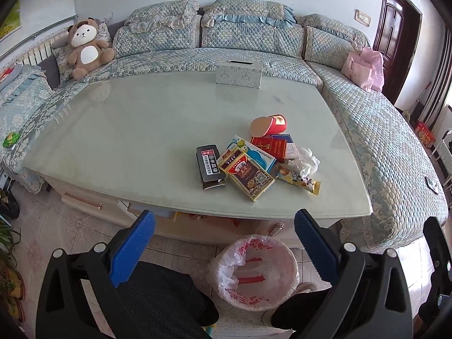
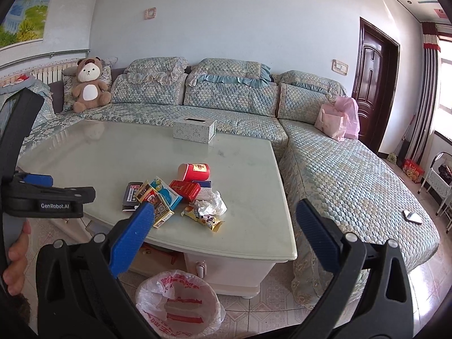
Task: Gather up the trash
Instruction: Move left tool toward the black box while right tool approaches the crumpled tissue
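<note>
The trash I'm after sits in one loose heap on the glass-topped coffee table (image 1: 135, 130), toward its near right corner, close to the front edge. It's a mixed lot: a red paper cup (image 1: 268, 125) tipped on its side at the back of the heap, a red cigarette pack (image 1: 270, 146) just in front of it, a blue-and-white carton (image 1: 255, 155) partly under a yellow-edged box (image 1: 248, 179), a black packet (image 1: 209, 166) at the left end, a crumpled tissue (image 1: 306, 161) on the right, and a yellow snack wrapper (image 1: 299, 182) lying flat nearest the edge. Most pieces touch or overlap, so I judge any pick will nudge its neighbours (the tissue and wrapper look light and easily pushed).

The bin (image 1: 254, 272), lined with a pale printed bag, stands on the floor right below the table's front edge, almost under the heap. I take that as deliberate: a short drop from table to bin.

My left gripper (image 1: 224, 226) hangs short of the front edge, above the bin, its blue pads spread wide with nothing between them. My right gripper (image 2: 224, 220) is likewise released and bare, aimed at the heap from farther right; its left pad overlaps the yellow-edged box in that view, but I can't tell that it touches.

A tissue box (image 1: 238, 73) stands at the far edge, well apart, and I don't count it as trash.
</note>
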`<state>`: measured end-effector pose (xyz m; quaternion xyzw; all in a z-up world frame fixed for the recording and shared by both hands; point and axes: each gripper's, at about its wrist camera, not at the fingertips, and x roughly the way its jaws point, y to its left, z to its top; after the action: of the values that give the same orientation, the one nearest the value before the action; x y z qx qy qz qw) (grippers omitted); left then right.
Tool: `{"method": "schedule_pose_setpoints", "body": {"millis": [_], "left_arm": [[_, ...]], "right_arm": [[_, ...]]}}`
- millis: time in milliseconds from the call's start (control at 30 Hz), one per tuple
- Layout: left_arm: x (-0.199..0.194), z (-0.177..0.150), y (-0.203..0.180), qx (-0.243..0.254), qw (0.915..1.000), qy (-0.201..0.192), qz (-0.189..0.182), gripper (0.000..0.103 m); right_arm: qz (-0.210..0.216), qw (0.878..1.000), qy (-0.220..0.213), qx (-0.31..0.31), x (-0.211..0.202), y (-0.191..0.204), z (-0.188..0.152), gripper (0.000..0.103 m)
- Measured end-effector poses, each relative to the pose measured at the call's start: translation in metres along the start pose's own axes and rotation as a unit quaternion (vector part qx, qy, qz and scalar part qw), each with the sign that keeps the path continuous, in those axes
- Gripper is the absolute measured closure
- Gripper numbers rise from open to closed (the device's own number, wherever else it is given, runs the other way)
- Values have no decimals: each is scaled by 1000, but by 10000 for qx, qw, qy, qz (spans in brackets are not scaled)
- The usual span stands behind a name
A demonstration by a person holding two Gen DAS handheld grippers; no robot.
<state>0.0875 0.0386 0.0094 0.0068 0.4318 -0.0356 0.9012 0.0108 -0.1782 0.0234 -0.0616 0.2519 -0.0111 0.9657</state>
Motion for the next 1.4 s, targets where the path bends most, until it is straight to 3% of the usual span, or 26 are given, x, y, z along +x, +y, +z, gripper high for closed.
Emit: {"method": "schedule_pose_setpoints", "body": {"millis": [167, 300, 467, 733, 1100, 1400], "left_arm": [[5, 34, 9, 112, 9999, 125, 2, 6], [23, 49, 8, 332, 9987, 330, 191, 6], [54, 62, 12, 421, 9961, 752, 207, 6], [87, 76, 10, 503, 9928, 1066, 195, 6], [152, 99, 19, 403, 9840, 1724, 185, 6], [191, 98, 20, 284, 9777, 2081, 58, 6]], "right_arm": [[638, 9969, 260, -376, 28, -10, 14, 5], [862, 9927, 519, -670, 51, -17, 24, 5], [925, 9893, 704, -878, 70, -26, 33, 5], [1121, 9800, 1071, -1251, 102, -26, 39, 5], [1308, 9722, 1537, -1191, 158, -32, 49, 5], [1445, 9646, 1879, -1159, 201, -29, 39, 5]]}}
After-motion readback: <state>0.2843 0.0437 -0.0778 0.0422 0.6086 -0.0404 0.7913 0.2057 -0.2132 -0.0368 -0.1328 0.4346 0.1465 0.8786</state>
